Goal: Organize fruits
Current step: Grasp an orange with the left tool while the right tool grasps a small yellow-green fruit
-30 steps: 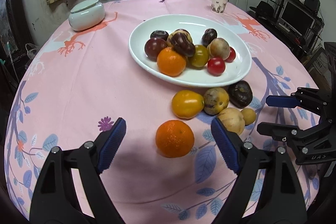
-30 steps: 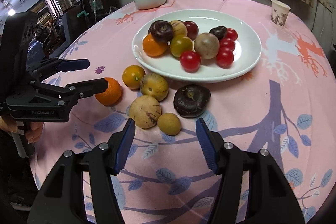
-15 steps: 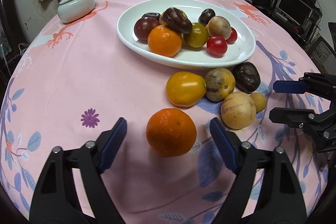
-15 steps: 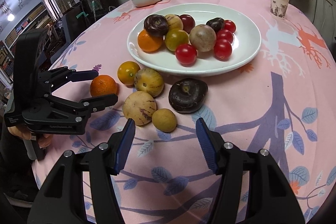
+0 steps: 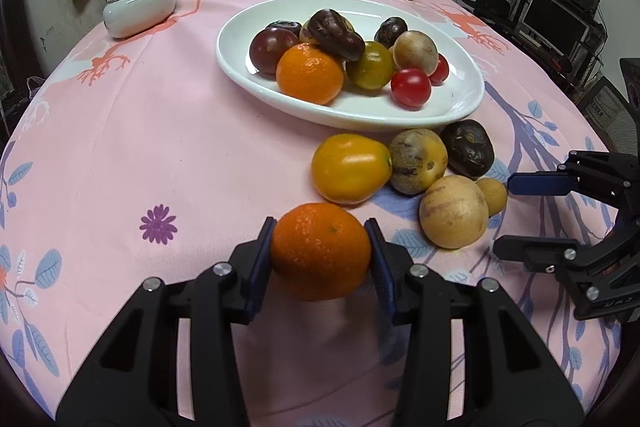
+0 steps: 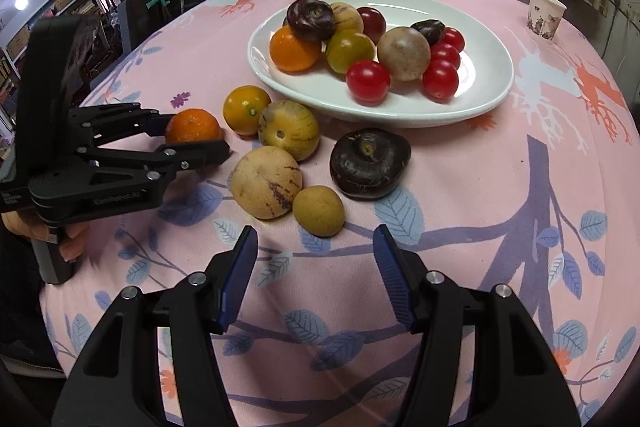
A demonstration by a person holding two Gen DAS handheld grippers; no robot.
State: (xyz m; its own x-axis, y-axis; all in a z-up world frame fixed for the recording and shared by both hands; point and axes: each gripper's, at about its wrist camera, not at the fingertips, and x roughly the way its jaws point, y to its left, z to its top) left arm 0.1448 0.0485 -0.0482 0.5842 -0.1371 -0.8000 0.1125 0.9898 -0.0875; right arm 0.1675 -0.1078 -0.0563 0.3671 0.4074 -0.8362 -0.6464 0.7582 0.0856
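The left gripper [image 5: 320,251] is closing its jaws on an orange [image 5: 320,251] that is sitting on the pink tablecloth [image 5: 160,147], its blue pads touching both sides. The right gripper [image 6: 316,273] is hovering half open and empty near a small tan fruit [image 6: 318,211]. The white plate [image 6: 484,75] is holding more fruit. Pale lettering on each gripper body is too blurred to read.

The left black two-finger gripper with blue pads [image 5: 320,253] is closing its jaws, pads pressed on a round orange tangerine [image 5: 320,251], while the right black blue-padded gripper [image 6: 314,279] hovers with jaws apart, holding nothing.
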